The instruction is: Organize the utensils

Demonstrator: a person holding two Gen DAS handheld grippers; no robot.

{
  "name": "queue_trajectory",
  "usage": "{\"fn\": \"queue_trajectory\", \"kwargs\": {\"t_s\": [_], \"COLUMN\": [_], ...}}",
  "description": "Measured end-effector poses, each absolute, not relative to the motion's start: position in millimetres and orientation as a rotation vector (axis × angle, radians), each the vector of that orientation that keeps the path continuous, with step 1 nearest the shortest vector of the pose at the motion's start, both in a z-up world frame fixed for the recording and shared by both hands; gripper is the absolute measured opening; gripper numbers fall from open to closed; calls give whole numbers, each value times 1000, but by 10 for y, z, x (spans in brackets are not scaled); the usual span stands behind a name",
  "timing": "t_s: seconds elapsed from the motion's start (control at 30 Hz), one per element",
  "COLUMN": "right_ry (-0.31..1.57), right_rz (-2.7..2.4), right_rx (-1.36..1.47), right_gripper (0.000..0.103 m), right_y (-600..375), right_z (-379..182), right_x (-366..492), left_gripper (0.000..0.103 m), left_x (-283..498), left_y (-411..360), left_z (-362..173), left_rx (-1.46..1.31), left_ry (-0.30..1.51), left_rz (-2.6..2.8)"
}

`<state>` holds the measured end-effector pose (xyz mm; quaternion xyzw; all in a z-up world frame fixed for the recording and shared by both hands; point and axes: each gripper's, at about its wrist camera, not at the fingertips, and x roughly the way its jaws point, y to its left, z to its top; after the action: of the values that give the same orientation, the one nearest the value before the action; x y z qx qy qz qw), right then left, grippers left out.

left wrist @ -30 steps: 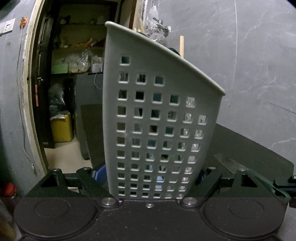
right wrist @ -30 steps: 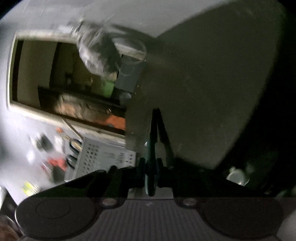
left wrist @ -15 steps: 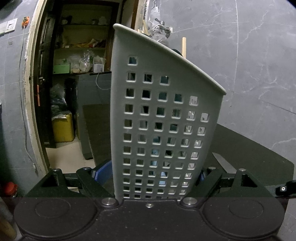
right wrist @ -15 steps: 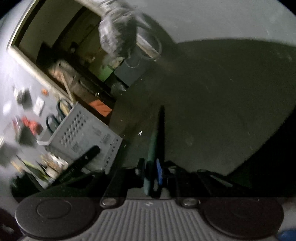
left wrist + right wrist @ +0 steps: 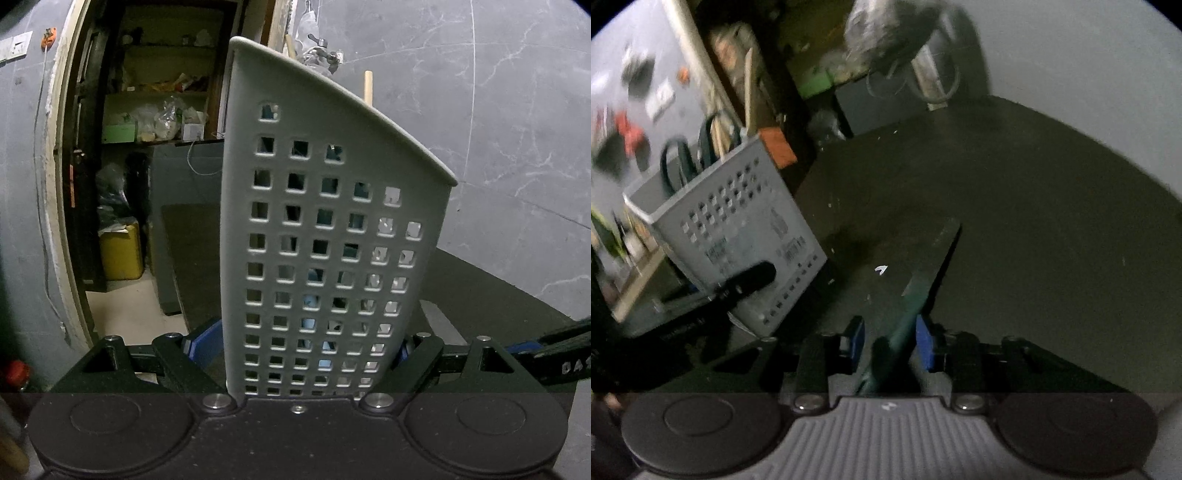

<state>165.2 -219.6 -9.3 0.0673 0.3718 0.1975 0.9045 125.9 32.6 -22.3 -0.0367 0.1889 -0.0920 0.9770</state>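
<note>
My left gripper is shut on the lower walls of a grey perforated utensil basket, which stands upright and fills the middle of the left wrist view. The basket holds green-handled scissors and wooden sticks. A green-handled knife slants up to the right between the blue pads of my right gripper. Its jaws are opening, and a gap shows beside the handle. The knife's blade also shows to the right of the basket.
A dark tabletop spreads to the right of the basket, against a grey marbled wall. Behind the basket an open doorway shows cluttered shelves and a yellow canister.
The right gripper has rolled and drawn back from the table, and its jaws have widened. The knife, upright in them before, now slants right. The left gripper still holds the basket.
</note>
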Motion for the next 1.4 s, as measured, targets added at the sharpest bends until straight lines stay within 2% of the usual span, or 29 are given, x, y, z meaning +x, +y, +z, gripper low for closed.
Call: {"fn": "queue_trajectory", "kwargs": {"t_s": [0.23,0.4,0.53,0.63,0.8,1.23,1.4], "right_ry": [754,738,657,617,646,865,876], "right_rz": [417,379,339,348,371,436,428], "right_rx": [-92,-450,-762,-862,-779,-246,-143], "right_gripper": [17,17,13,12,12,13,13], "right_y": [-2004,-1772,-1565,-1479,-1545,-2106,-2268], "right_z": [-65,-17,-120,-197,-146,96,107], "right_x": [1578,1433,1215,1075,1092,1662,1739], "left_gripper": [87,87,87,87,87,87,87], "left_x": [1271,1283,1305,1319,1317,1350,1327], "left_y": [338,314,321,341,351,344,307], "left_z": [-242,-260,-265,-268,-291,-291,-290], "left_rx": [-71,-72,-73,-76,-78,-69,-68], "left_ry": [383,383,385,384,387,389,386], "left_rz": [-185,-193,-200,-204,-210,-200,-200]}}
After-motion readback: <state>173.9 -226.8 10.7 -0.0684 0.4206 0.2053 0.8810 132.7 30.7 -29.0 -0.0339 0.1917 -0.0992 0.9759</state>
